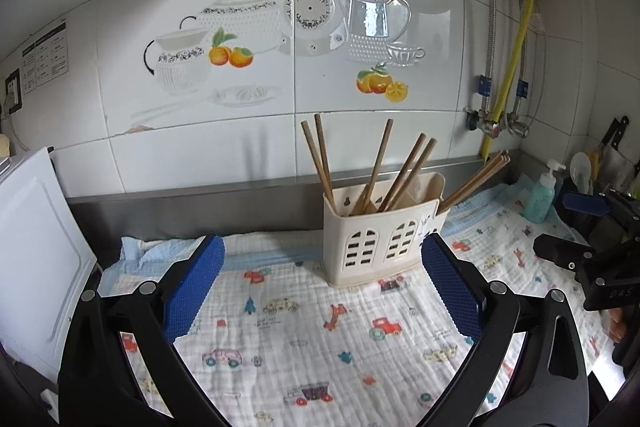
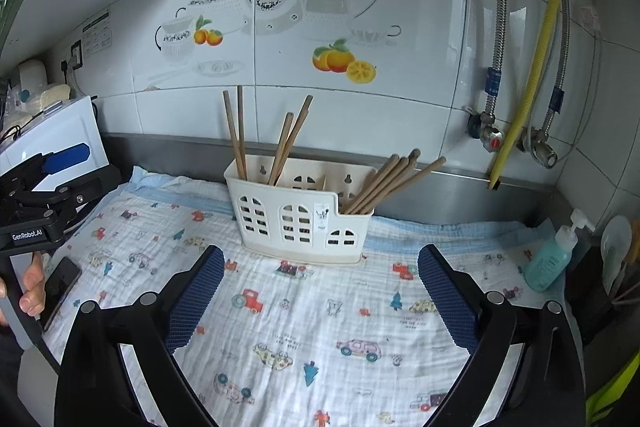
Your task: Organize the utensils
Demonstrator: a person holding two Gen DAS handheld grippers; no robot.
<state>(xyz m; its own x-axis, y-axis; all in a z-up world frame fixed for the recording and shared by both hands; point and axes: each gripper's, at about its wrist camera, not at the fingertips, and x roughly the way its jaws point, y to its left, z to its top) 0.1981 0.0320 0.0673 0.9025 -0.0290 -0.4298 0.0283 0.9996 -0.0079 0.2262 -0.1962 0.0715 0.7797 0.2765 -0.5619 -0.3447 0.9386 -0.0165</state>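
A cream plastic utensil holder (image 1: 380,247) (image 2: 296,223) stands on a printed cloth near the back wall. Several wooden chopsticks (image 1: 376,171) (image 2: 260,139) stand in its taller left part. Another bundle of chopsticks (image 1: 476,183) (image 2: 392,179) leans out to the right from its lower right part. My left gripper (image 1: 322,283) is open and empty, in front of the holder. My right gripper (image 2: 320,291) is open and empty, also in front of it. The right gripper shows at the right edge of the left wrist view (image 1: 592,251), the left gripper at the left edge of the right wrist view (image 2: 48,183).
A white cloth with car prints (image 1: 300,327) (image 2: 320,327) covers the counter. A teal soap pump bottle (image 1: 542,193) (image 2: 554,255) stands at the right, with knives and kitchen tools (image 1: 612,155) behind it. A white appliance (image 1: 32,247) (image 2: 60,135) stands at the left. A dark phone (image 2: 60,287) lies at the cloth's left edge.
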